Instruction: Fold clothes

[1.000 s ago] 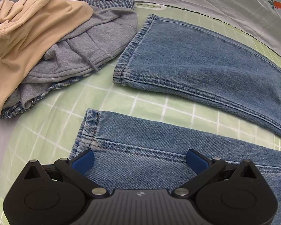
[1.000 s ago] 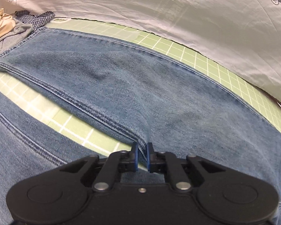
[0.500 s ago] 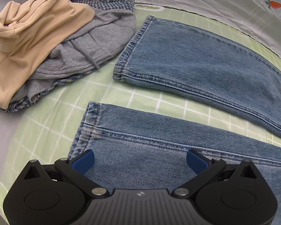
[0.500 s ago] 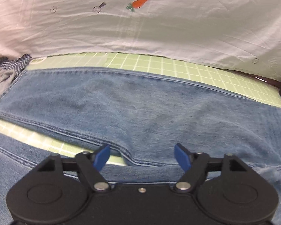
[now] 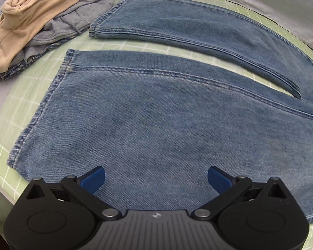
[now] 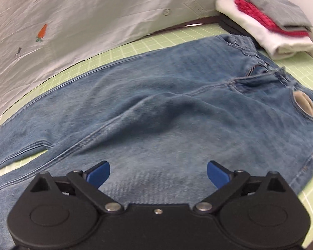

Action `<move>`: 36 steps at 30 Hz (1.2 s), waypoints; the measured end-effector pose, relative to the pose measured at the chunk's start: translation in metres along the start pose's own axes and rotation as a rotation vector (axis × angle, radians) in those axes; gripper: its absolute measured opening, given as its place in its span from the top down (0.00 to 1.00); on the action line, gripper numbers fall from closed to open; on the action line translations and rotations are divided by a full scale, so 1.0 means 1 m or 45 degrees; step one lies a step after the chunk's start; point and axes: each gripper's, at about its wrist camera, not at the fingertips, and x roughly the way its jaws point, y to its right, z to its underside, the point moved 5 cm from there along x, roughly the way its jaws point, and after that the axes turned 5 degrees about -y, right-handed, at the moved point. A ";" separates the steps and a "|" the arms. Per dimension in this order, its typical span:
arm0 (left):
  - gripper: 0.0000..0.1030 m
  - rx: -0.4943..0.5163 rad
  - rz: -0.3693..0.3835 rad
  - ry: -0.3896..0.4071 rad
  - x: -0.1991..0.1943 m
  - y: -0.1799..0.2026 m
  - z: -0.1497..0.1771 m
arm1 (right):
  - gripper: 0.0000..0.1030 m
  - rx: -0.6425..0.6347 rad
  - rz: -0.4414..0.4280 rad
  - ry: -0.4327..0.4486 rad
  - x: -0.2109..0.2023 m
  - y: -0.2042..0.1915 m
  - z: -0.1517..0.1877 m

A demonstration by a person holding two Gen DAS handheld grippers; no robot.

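Blue jeans (image 5: 167,114) lie flat on a green gridded mat (image 5: 135,45), both legs spread with a gap between them. My left gripper (image 5: 156,179) hovers open above the near leg, close to its near edge, with nothing between the blue pads. In the right wrist view the jeans (image 6: 167,112) show their crotch seam, zipper and waistband at the right. My right gripper (image 6: 158,173) is above the thigh area, its jaws opening wide, and no cloth is pinched between them.
A heap of unfolded clothes (image 5: 37,25), beige, grey and checked, lies at the mat's far left. A stack of folded clothes (image 6: 269,20), grey, red and white, sits past the waistband. A white sheet with carrot prints (image 6: 83,20) lies behind the mat (image 6: 125,50).
My right gripper let go of the inner leg seam, opened and swung right toward the waistband. My left gripper drew back from the leg's inner seam to its near edge, staying open.
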 end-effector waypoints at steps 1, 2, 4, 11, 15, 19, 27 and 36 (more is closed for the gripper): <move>0.00 0.000 -0.001 -0.004 -0.001 0.006 0.006 | 0.02 0.037 0.003 -0.008 -0.002 0.014 0.000; 0.00 0.001 -0.003 -0.008 -0.001 0.011 0.012 | 0.02 0.061 0.004 -0.009 -0.004 0.026 0.001; 0.00 0.013 -0.013 -0.015 -0.003 0.022 0.024 | 0.02 0.106 0.004 -0.010 -0.009 0.049 0.001; 0.00 -0.031 0.008 -0.067 0.000 0.051 0.056 | 0.01 0.287 -0.090 -0.053 -0.020 0.117 0.016; 0.00 -0.055 0.029 -0.071 0.002 0.065 0.068 | 0.01 0.301 -0.119 -0.080 -0.025 0.140 0.028; 0.00 -0.057 0.034 -0.053 -0.001 0.076 0.077 | 0.00 0.329 -0.204 -0.052 -0.028 0.153 0.030; 0.00 -0.175 0.132 -0.017 -0.009 0.067 0.094 | 0.00 0.506 -0.356 -0.005 -0.020 0.162 0.016; 0.17 -0.600 0.439 0.090 -0.019 0.014 0.096 | 0.00 0.635 -0.417 0.013 -0.012 0.156 0.009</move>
